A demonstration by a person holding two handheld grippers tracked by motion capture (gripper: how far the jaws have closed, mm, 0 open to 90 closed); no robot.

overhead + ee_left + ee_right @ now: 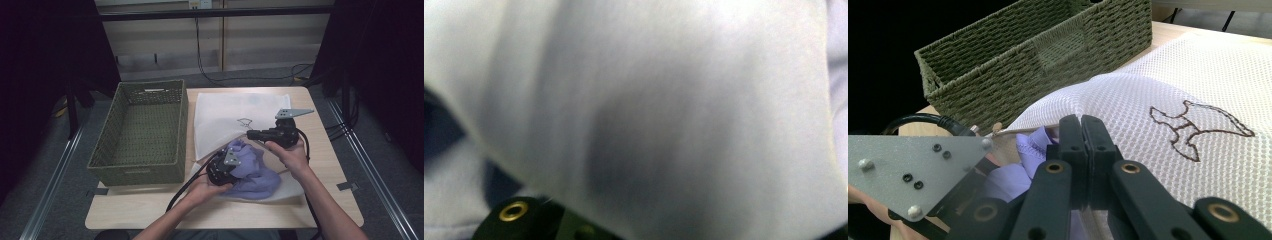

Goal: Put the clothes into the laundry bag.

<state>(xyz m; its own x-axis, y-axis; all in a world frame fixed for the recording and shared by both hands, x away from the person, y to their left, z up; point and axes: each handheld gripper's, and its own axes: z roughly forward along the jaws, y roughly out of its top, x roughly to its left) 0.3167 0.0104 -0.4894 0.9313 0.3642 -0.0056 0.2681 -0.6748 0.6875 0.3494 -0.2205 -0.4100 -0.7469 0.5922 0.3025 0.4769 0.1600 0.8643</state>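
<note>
A white mesh bag [235, 112] with a small embroidered mark lies flat on the table, its near edge lifted. My right gripper [251, 134] points left and is shut on that raised edge [1081, 125]. A bundle of purple cloth [255, 170] sits at the bag's mouth, partly under the mesh. My left gripper [227, 162] is pushed into the cloth from the near left, with its jaws buried in the folds. In the left gripper view pale purple cloth [649, 115] presses close and blurred over the jaws, hiding how they stand. The left gripper's grey plate [913, 170] shows beside purple cloth [1008, 182].
A deep green wicker basket [142, 167] stands on the left half of the table, touching the bag's left side; its woven wall [1048, 55] rises just beyond my right gripper. Bare wooden tabletop [330, 150] lies to the right and along the near edge.
</note>
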